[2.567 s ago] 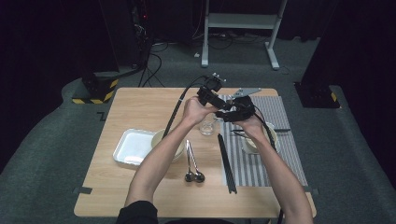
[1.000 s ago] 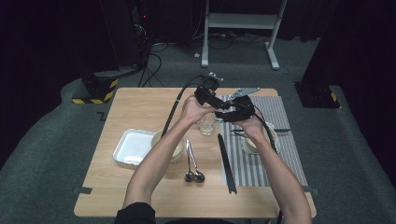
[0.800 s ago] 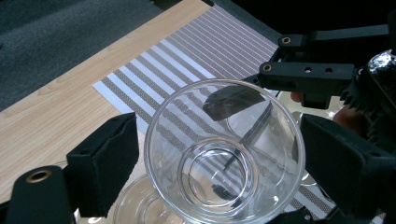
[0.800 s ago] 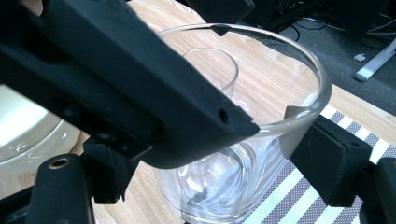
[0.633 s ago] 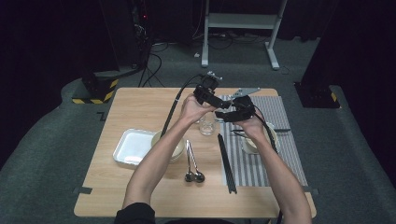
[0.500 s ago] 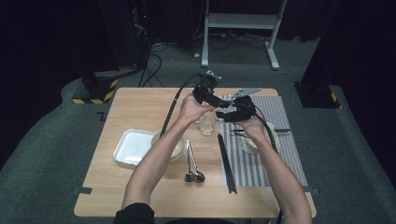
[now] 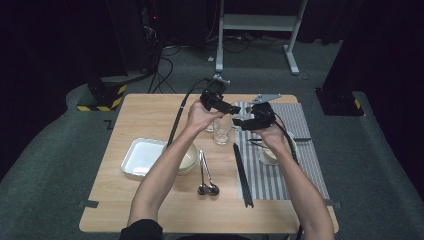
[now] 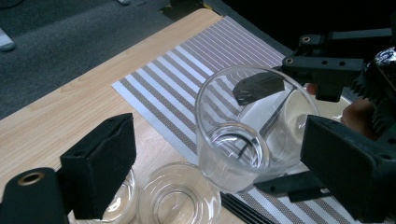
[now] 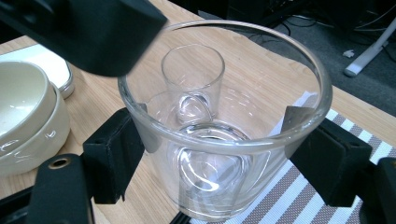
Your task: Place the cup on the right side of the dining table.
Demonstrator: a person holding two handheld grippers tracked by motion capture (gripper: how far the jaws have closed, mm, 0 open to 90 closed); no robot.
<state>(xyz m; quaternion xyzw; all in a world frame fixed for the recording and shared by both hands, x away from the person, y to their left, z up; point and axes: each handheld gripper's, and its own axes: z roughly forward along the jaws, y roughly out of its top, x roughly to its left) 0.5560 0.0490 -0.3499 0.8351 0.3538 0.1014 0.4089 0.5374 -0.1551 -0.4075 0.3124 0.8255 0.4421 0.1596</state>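
Right gripper view has the right tool (image 9: 210, 158) clamped across an upright glass (image 9: 224, 126) held off the tabletop (left tool (image 8: 224, 182) spread wide just beside it), other glasses below.

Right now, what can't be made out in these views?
Left gripper view: the small glass is mostly behind the left gripper and cut by the bottom edge.
Right gripper view: the stacked bowls run off the left edge.
High view: the white bowl lies partly under the right forearm.

Three glasses (image 8: 243, 140), two spoons (image 7: 206, 172), two stacked bowls (image 7: 186, 159), one tray (image 7: 142, 157), one striped mat (image 7: 300, 120).
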